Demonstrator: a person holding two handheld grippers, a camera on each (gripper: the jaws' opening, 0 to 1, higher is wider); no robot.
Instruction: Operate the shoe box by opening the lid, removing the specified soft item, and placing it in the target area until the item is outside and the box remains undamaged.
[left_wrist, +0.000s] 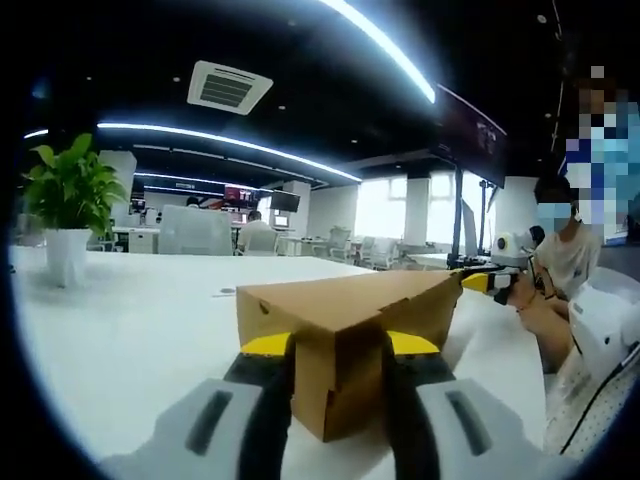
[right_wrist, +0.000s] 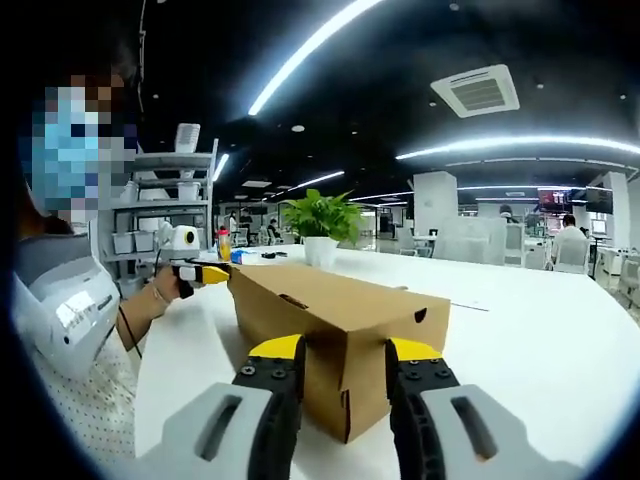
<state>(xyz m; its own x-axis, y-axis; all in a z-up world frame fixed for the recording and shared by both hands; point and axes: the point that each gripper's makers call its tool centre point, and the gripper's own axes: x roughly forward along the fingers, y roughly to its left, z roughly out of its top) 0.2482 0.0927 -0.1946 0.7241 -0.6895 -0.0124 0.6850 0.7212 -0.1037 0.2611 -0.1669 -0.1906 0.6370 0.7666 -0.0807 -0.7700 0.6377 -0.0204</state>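
Left gripper view: left gripper (left_wrist: 338, 365) clenched on the near corner of the box (left_wrist: 350, 330), yellow-tipped jaws pressed on both sides. Box is brown cardboard, lid closed, sitting on the white table (left_wrist: 130, 330). Right gripper (left_wrist: 492, 282) shows at the box's far end, touching it. Potted plant (left_wrist: 68, 205) far left on the table. A person sits at right.

Right gripper view: right gripper (right_wrist: 343, 365) grasps the opposite end of the box (right_wrist: 335, 320), jaws against both faces. Left gripper (right_wrist: 205, 274) at the far end. Plant (right_wrist: 322, 225) behind the box.
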